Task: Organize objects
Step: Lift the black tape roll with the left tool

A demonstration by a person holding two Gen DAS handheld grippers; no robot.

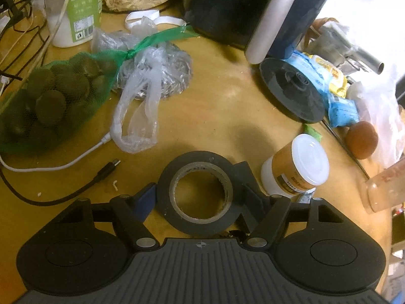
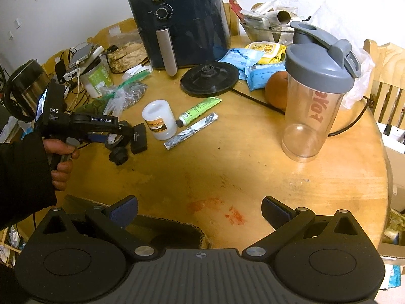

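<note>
My left gripper (image 1: 200, 195) is shut on a roll of black tape (image 1: 167, 190), its fingers pressing the roll's two sides just above the wooden table (image 1: 215, 106). In the right wrist view the left gripper (image 2: 126, 136) shows at the left, held by a hand, with the tape (image 2: 112, 140) between its fingers. My right gripper (image 2: 200, 211) is open and empty over the table's near edge. A white jar with an orange label (image 1: 296, 167) stands right of the tape; it also shows in the right wrist view (image 2: 159, 120).
A dark air fryer (image 2: 182, 20) stands at the back. A green net bag (image 1: 50, 96), plastic bags (image 1: 141, 81), cables (image 1: 76, 162), a black kettle base (image 2: 210, 78), snack packs (image 2: 253, 60), an orange (image 2: 277, 90), a green tube (image 2: 200, 110) and a clear shaker bottle (image 2: 314, 91) crowd the table.
</note>
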